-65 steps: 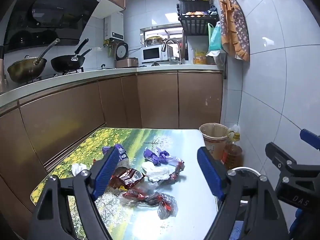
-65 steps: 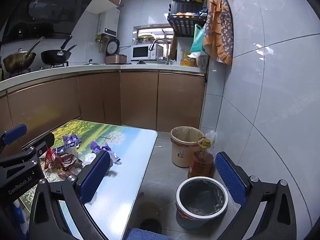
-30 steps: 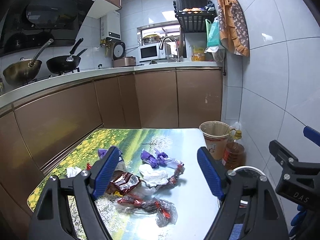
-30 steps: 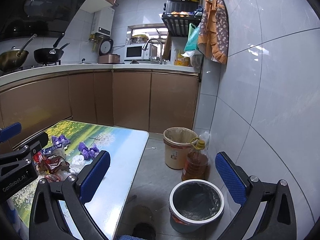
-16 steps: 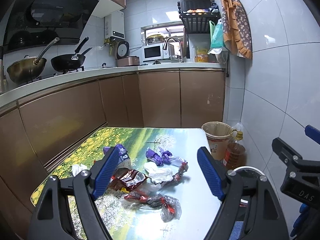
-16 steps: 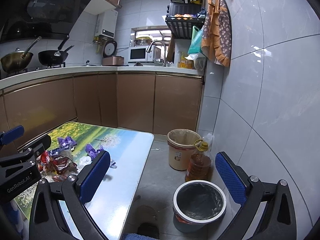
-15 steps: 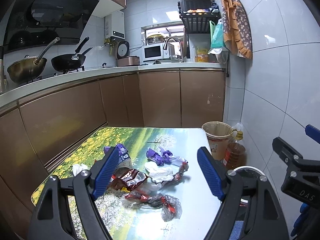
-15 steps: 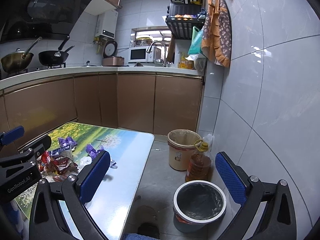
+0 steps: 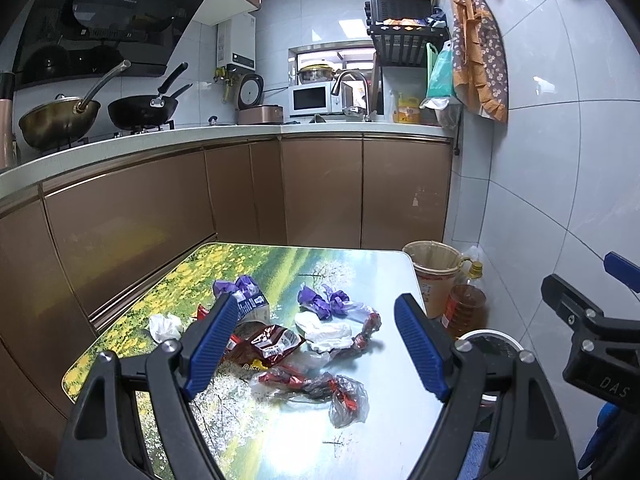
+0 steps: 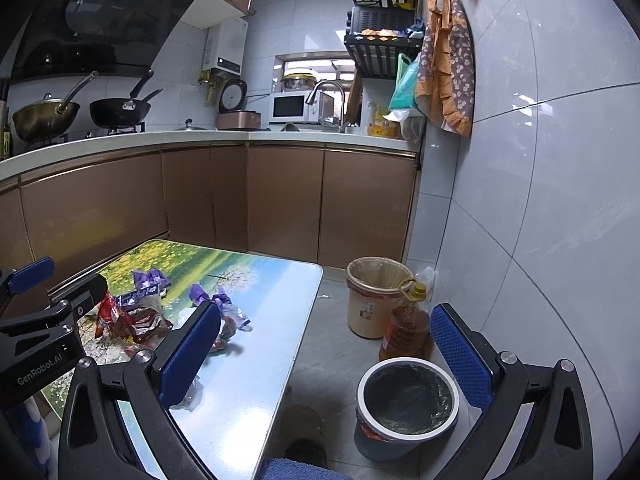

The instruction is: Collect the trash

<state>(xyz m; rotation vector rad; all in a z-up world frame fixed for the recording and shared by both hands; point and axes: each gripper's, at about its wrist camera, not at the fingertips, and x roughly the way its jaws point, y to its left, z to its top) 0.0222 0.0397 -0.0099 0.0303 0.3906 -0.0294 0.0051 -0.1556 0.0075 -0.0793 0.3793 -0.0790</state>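
Both tongs, left (image 9: 316, 346) and right (image 10: 326, 354), wide apart, empty; wrapper litter (image 9: 304, 344) below left tongs.

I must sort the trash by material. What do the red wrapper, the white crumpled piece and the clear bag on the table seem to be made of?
Red wrapper: probably glossy plastic film; it shines and creases sharply.
White crumpled piece: likely tissue paper; matte with soft folds, though thin plastic is possible.
Clear bag: thin transparent plastic; the table shows through it.
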